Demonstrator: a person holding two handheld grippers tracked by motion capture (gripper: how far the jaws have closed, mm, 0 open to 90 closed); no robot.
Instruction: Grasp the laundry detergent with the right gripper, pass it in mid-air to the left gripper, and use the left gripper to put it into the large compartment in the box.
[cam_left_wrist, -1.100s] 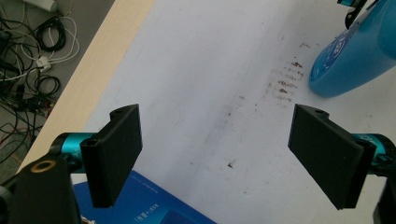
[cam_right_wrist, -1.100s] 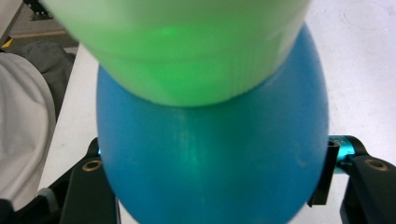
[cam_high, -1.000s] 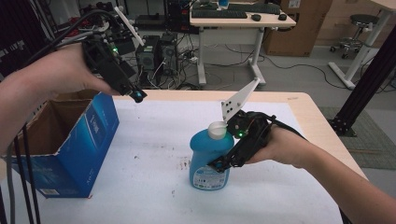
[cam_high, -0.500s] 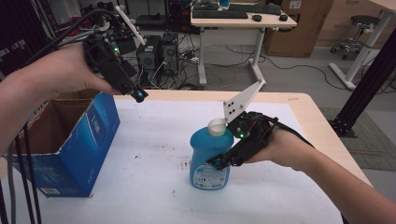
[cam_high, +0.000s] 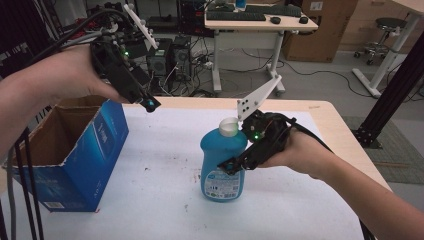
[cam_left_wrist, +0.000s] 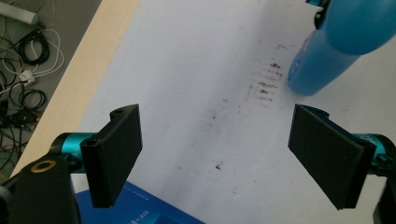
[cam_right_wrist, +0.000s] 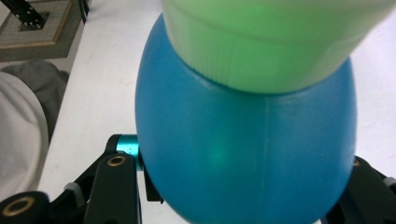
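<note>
A blue bottle (cam_high: 220, 162) with a pale cap (cam_high: 229, 127) stands upright on the white-covered table (cam_high: 165, 150). My right gripper (cam_high: 233, 167) reaches in from the right. Its jaws have just been closing with the bottle between them, and they now press on the bottle's body below the cap. In the right gripper view the bottle (cam_right_wrist: 243, 154) bulges between the two jaws. My left gripper (cam_high: 149, 104) hangs open in the air over the near corner of a blue cardboard box (cam_high: 80, 155). In the left gripper view its pads (cam_left_wrist: 114, 154) stand wide apart, with the bottle (cam_left_wrist: 336, 42) farther off.
The blue box is open-topped and stands at the table's left edge, with its rim (cam_left_wrist: 154, 212) under the left jaws. Dark smudges (cam_left_wrist: 266, 84) mark the table cover. Behind the table are a desk (cam_high: 260, 20), cables on the floor and a black frame leg (cam_high: 395, 95).
The right gripper's jaws have drawn in against the sides of the blue bottle. The bottle stays upright in place. The left hand has kept still.
</note>
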